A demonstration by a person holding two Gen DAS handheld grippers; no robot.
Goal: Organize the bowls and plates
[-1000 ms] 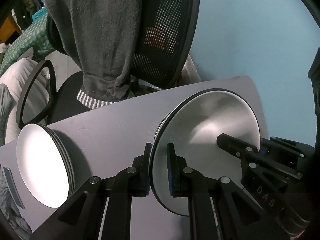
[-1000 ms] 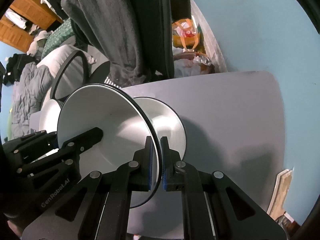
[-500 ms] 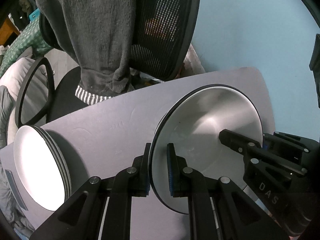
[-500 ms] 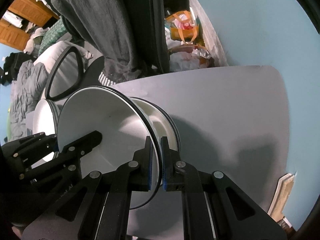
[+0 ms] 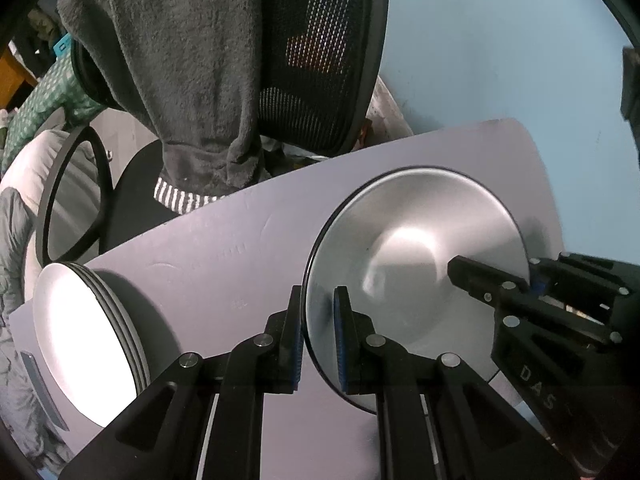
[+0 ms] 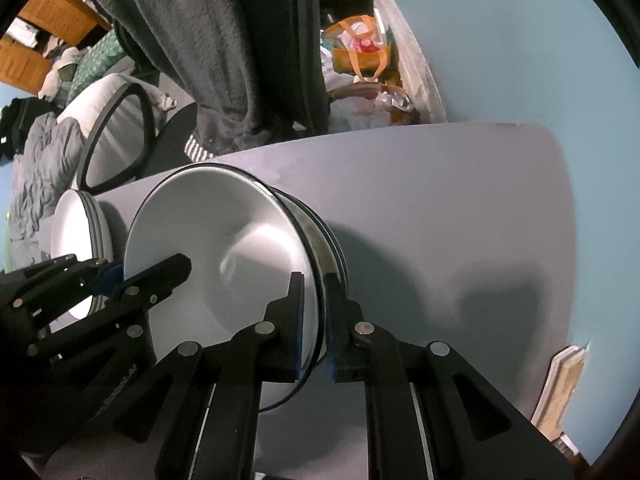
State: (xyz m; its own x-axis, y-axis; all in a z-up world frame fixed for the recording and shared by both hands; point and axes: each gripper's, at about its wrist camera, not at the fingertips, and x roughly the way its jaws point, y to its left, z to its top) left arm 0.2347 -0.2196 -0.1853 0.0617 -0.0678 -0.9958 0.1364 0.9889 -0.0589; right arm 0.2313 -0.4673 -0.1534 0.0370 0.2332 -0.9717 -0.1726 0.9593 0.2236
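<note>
The left gripper (image 5: 318, 334) points down at a pale grey table (image 5: 224, 264), and its two black fingers with blue pads straddle the near rim of a white, black-edged bowl (image 5: 416, 264). The pads sit at either side of the rim, with a thin gap showing at the inner pad. At the bowl's right rim, the right gripper (image 5: 530, 280) reaches in, one finger lying inside the bowl and one outside. A stack of white plates (image 5: 84, 336) sits well apart near the table's left edge. Behind the table stands a black mesh office chair (image 5: 328, 80) with a dark grey garment (image 5: 180, 72) draped over its back, against a light blue wall (image 5: 500, 48).
</note>
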